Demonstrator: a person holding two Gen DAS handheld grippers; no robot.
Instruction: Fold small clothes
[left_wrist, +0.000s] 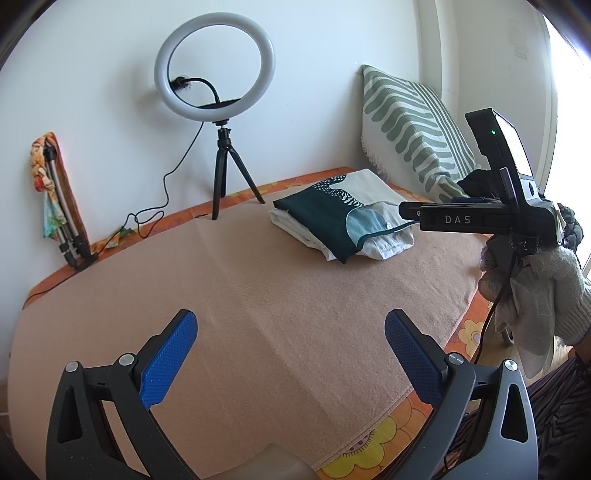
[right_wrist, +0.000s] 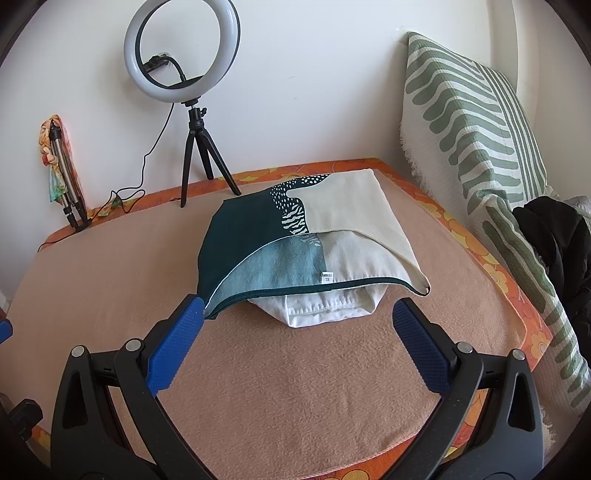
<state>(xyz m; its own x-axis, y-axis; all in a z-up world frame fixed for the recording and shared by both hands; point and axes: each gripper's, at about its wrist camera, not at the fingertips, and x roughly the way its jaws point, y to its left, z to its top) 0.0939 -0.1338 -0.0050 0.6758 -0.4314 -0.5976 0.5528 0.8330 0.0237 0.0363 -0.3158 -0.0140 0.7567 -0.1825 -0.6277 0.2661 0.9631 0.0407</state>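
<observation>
The left gripper (left_wrist: 290, 360) is hovering with its jaws spread wide over the bare peach blanket (left_wrist: 258, 295), holding nothing. The right gripper (right_wrist: 297, 345) is also gaping wide and empty, its blue fingers (right_wrist: 175, 343) sitting just short of the folded clothes (right_wrist: 310, 240), the left finger tip just beside the teal hem. A gloved hand (left_wrist: 535, 295) is gripping the right tool. The teal-and-cream garment is lying atop a white one (right_wrist: 325, 308), mid-blanket. Beyond, a ring light (right_wrist: 183, 48) is standing by the wall, a striped pillow (right_wrist: 476, 140) leaning at right
</observation>
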